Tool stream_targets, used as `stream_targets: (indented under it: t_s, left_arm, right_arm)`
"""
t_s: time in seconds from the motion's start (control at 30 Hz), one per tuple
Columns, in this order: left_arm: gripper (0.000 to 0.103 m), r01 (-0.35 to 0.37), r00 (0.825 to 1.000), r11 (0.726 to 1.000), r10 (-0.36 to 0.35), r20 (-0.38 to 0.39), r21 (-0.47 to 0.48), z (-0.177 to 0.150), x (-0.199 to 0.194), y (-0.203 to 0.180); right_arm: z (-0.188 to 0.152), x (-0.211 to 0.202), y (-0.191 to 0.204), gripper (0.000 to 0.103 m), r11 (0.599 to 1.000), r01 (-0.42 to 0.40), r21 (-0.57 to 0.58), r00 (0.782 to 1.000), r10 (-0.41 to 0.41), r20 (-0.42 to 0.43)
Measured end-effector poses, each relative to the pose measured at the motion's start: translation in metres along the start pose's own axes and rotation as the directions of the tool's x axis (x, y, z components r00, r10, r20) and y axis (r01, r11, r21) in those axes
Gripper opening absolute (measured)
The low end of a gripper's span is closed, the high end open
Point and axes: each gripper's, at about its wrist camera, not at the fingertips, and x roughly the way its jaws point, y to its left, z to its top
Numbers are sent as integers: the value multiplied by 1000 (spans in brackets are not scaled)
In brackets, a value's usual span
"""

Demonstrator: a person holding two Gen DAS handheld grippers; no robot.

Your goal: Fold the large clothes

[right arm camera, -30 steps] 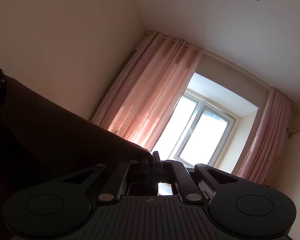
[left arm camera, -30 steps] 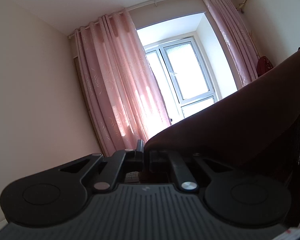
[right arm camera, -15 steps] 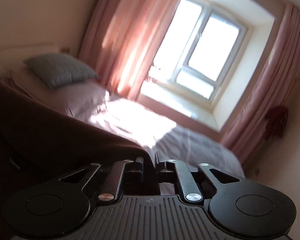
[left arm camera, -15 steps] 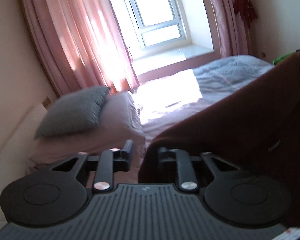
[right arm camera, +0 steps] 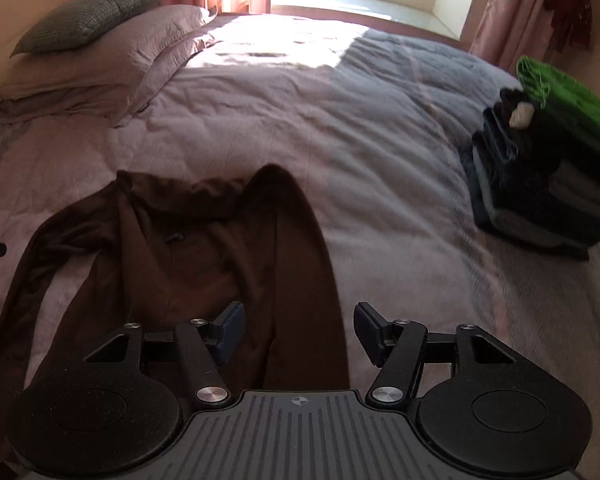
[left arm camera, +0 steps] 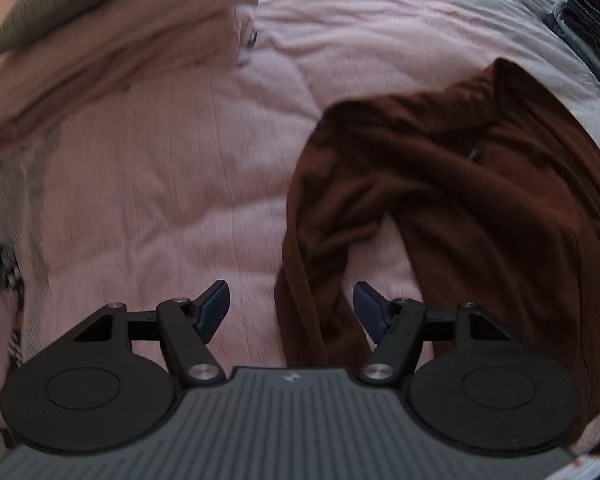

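A dark brown long-sleeved garment [right arm camera: 188, 248] lies spread on the pink bedcover, its sleeves running toward me. In the left wrist view the same brown garment [left arm camera: 480, 184] fills the right half, with one sleeve passing between the fingers. My left gripper [left arm camera: 291, 308] is open above that sleeve, holding nothing. My right gripper [right arm camera: 298, 330] is open over the garment's right sleeve, with nothing gripped.
A stack of folded clothes [right arm camera: 540, 184] with a green piece on top sits at the bed's right side. Pillows [right arm camera: 100, 56] lie at the far left under a grey cushion [right arm camera: 88, 16]. The quilt [right arm camera: 380, 152] stretches bare between garment and stack.
Both grippers held the brown garment up toward the window; they swung down to the bed, opened and let it go. It now lies on the bedcover.
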Motion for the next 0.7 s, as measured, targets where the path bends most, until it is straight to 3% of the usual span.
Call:
stream_targets:
  t_s: [0.2,0.3,0.4,0.43,0.47,0.5,0.6,0.7]
  left_arm:
    - [65,108,983,983,-128,-130,-151,-103,-2,4]
    - [66,122,975,981,-146,-168,-149,-138,-1,-9]
    - [63,84,970,986,-113,-215,-142,-162,13,-19]
    - [59,78,973,986,-108,-206,-151,-166,17,-18]
    - [37,79,976,984,-109,-186,-162,-167,17,-16]
    - [2,86,980,981,-115,-165,-173,-166,16,-11]
    - [2,84,987,975,-110,-119,-207,-155,5,19]
    - [2,-79,996,976,67,-67,-203,-145,-14,73]
  right_arm:
    - [-31,3,-4,58,996,-12,84,992,22,-121]
    - [-30,7,-4,58,997,0,80,991,10,-134]
    - [-26,8,1,58,998,2,58,992,6,-129]
    - [-24,7,4,58,999,1,44,992,5,-125]
    - [-24,7,9,58,1000,1,23,993,2,-117]
    - [-23,5,12,58,1000,2,1,994,-2,-109]
    - [-22,-4,20,58,998,14,-54,997,-19,-81]
    - [-24,-10,19,58,998,27,-55,997,-31,-66]
